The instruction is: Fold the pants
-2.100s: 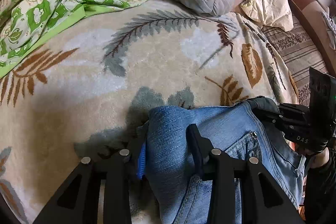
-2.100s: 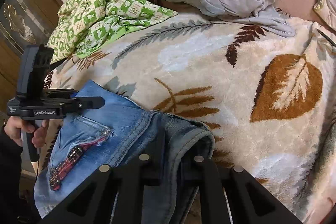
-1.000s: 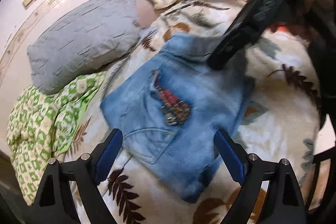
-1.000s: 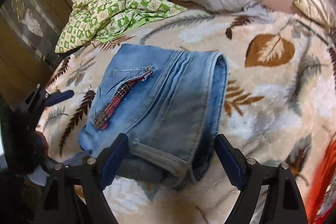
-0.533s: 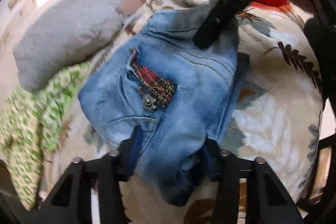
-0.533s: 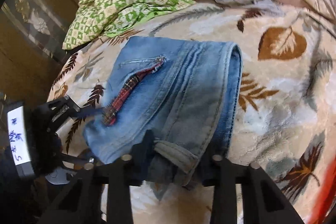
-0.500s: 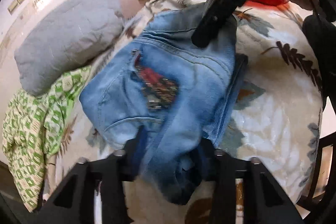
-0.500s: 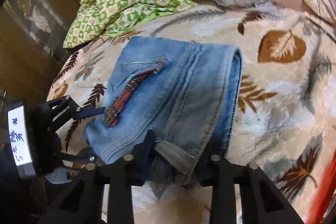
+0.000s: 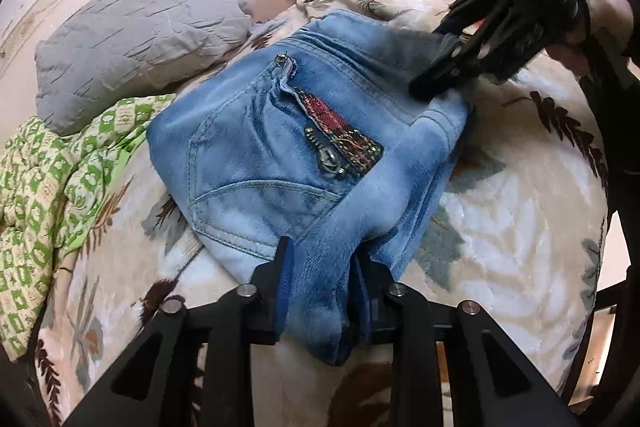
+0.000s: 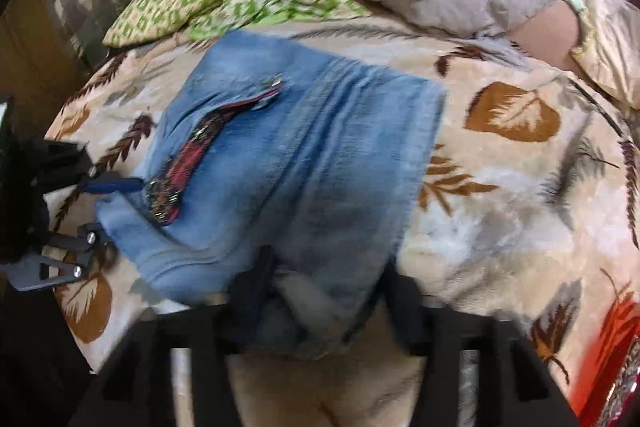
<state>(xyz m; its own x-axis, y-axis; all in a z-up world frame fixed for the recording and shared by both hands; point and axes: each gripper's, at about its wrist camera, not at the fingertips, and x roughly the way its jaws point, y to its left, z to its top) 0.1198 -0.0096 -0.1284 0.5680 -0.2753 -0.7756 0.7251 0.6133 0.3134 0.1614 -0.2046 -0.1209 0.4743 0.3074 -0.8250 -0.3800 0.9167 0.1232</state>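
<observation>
Left wrist view
Pants: your folded blue jeans [image 9: 280, 163] lie flat on the leaf-print blanket [image 9: 512, 235] in the middle of the bed, back pocket up, with a red plaid strip [image 9: 340, 131] and a metal zipper pull on it.
Left gripper: your left gripper [image 9: 322, 287] is pinched on the near corner of the jeans, blue pads pressing a bunched fold of denim from both sides.
Right gripper: your right gripper [image 9: 452, 67] reaches in from the bed's far right edge onto the opposite end of the jeans.
Bedding: a grey pillow [image 9: 140, 31] and a green checked quilt [image 9: 52, 179] sit toward the far left corner.

Right wrist view
Pants: the jeans [image 10: 320, 163] fill the centre, blurred.
Right gripper: your right gripper [image 10: 324, 295] has just been opening; its jaws stand apart with the waistband end between them, and the blur hides whether the pads touch it.
Left gripper: your left gripper [image 10: 96, 203] holds the jeans' left corner.
</observation>
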